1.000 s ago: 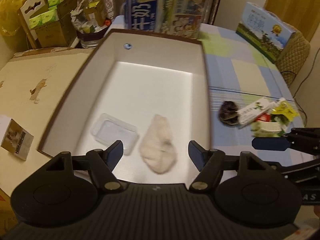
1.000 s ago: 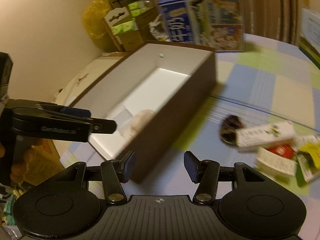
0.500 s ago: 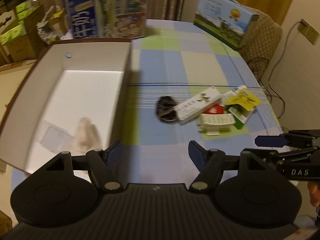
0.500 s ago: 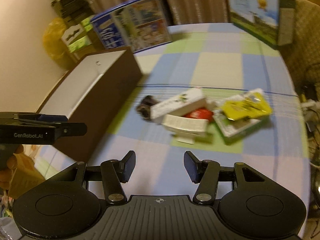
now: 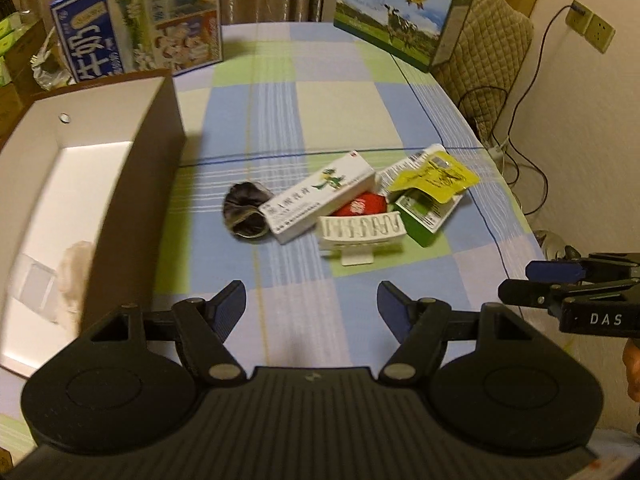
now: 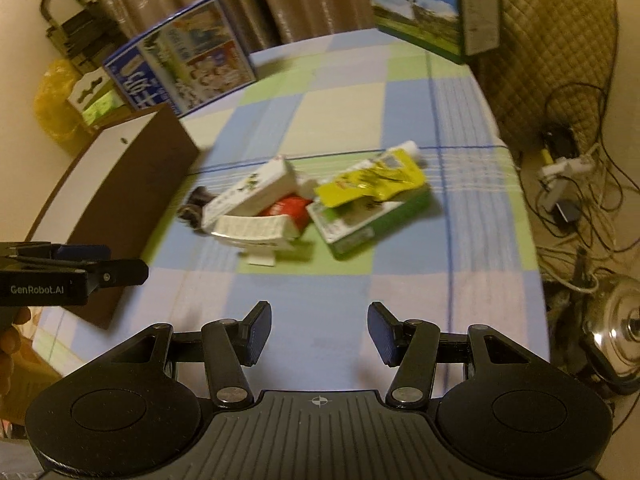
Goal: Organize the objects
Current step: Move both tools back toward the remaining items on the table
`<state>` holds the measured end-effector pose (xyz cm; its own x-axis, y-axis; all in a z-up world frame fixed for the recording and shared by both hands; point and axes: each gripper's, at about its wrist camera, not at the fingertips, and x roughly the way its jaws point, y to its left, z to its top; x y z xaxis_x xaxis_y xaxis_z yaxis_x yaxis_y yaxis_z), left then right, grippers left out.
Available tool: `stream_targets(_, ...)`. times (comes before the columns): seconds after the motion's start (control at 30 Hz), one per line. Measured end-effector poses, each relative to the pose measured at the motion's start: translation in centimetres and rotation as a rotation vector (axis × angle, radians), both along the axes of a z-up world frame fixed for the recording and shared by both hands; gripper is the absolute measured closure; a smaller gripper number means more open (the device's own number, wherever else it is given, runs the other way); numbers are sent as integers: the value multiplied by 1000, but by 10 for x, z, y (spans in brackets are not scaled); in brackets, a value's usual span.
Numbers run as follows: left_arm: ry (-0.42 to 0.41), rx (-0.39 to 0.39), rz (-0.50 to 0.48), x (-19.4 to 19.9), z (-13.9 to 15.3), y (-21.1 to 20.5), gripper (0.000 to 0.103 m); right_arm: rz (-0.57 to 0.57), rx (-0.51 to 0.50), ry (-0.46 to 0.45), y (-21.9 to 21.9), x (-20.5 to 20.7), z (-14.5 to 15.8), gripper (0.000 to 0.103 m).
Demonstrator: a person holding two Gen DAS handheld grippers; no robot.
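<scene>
Brown outside and white inside, the box sits at the left of the left-wrist frame, already holding a pale cloth and a clear plastic lid near its lower end. The rest of the clutter waits in a heap at mid-frame on the checked tabletop: a dark crumpled pouch, a long white carton leaning over a red packet, a white ribbed holder in front, and a green box with a yellow sachet on top.

Your left tongs and right tongs are both spread wide and carry nothing, each hovering over bare cloth short of the heap.

You look to be between items, lining up the next pick. The ribbed holder lies nearest and unburied, so it seems the easiest target: reach forward, straddle its narrow width and close. The carton overlaps its neighbours, so lifting it could drag the red packet along.
</scene>
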<state>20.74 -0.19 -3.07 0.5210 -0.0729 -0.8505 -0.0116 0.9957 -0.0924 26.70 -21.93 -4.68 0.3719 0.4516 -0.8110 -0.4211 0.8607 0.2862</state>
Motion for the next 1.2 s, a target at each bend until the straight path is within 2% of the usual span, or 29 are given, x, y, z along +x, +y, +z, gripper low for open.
stream_targets(0.33, -8, 17, -78, 20, -24, -27, 34, -55, -6, 27, -27, 14, -11, 52)
stream_targets(0.77, -61, 115, -316, 71, -60, -53, 34, -167, -1, 68, -61, 28, -20, 52)
stream_targets(1.07, -36, 182, -523, 99, -87, -74, 34, -228, 5, 96, -74, 29, -25, 52)
stream_targets(1.13, -11, 206, -539, 102, -91, -78, 37, -238, 7, 100, -76, 30, -26, 52)
stream_targets(1.2, 11, 194, -546, 103, -92, -79, 37, -247, 8, 105, -77, 31, -28, 52)
